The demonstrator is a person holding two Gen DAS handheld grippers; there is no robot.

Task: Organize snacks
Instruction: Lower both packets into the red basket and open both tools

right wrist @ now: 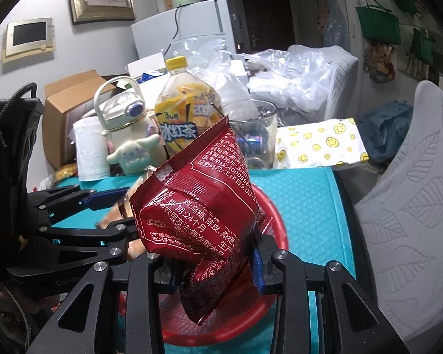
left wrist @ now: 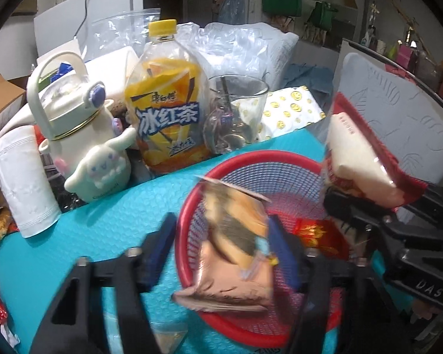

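Red mesh basket (left wrist: 239, 165) sits on the teal-matted desk (left wrist: 103, 215) as both claws hover over it: the left claw (left wrist: 218, 253), spread wide, appears to be shedding a blurred tan snack packet (left wrist: 236, 244), while the right claw (right wrist: 214, 268) pinches a dark red pouch (right wrist: 198, 206). Either could catch the rim and spill outside. Basket contents are mostly hidden.

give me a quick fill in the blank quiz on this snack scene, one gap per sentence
1. The right gripper is shut on a dark ____ packet.
2. The mesh basket has a ____ rim.
3. The iced tea bottle has a ____ cap.
4. The basket sits on a ____ mat.

Missing words: red; red; yellow; turquoise
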